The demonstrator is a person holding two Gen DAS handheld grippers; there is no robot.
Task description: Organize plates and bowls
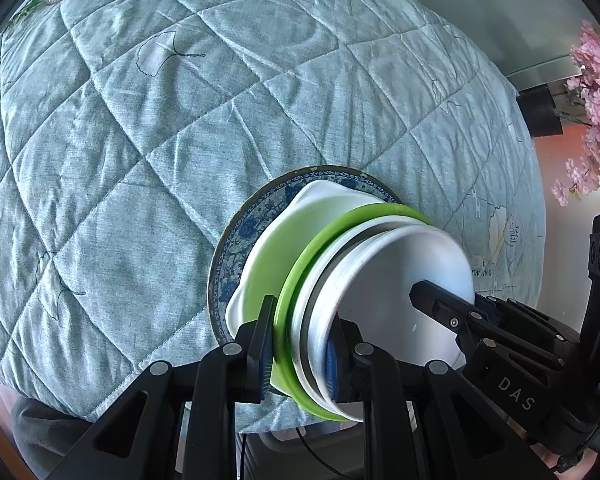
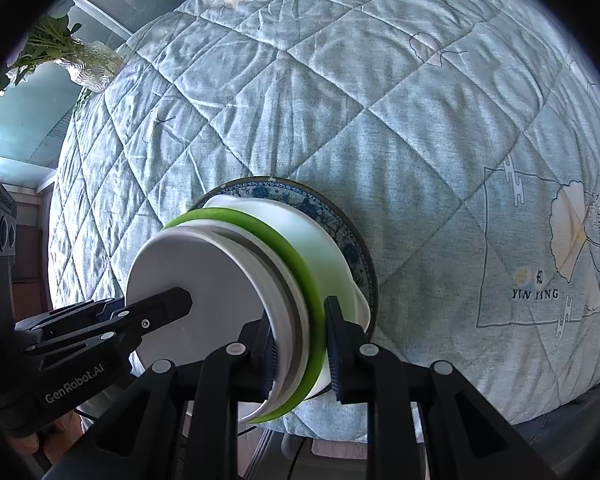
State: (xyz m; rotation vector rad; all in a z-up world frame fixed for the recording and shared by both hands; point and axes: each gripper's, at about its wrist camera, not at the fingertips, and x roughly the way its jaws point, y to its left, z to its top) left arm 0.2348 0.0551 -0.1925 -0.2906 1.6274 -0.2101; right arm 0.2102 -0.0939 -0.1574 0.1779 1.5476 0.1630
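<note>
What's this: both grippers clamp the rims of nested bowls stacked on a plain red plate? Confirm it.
Wrong on the plate. Both wrist views show a blue-and-white patterned plate beneath the nested bowls. The left gripper and right gripper do clamp the rims.

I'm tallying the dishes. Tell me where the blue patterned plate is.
The blue patterned plate lies on the quilted cloth at the bottom of the stack, under the green-rimmed bowl; in both wrist views it is just past the fingertips, low centre.

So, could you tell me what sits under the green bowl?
The green bowl nests in a white bowl resting on a blue-patterned plate; the plate's centre is covered.
</note>
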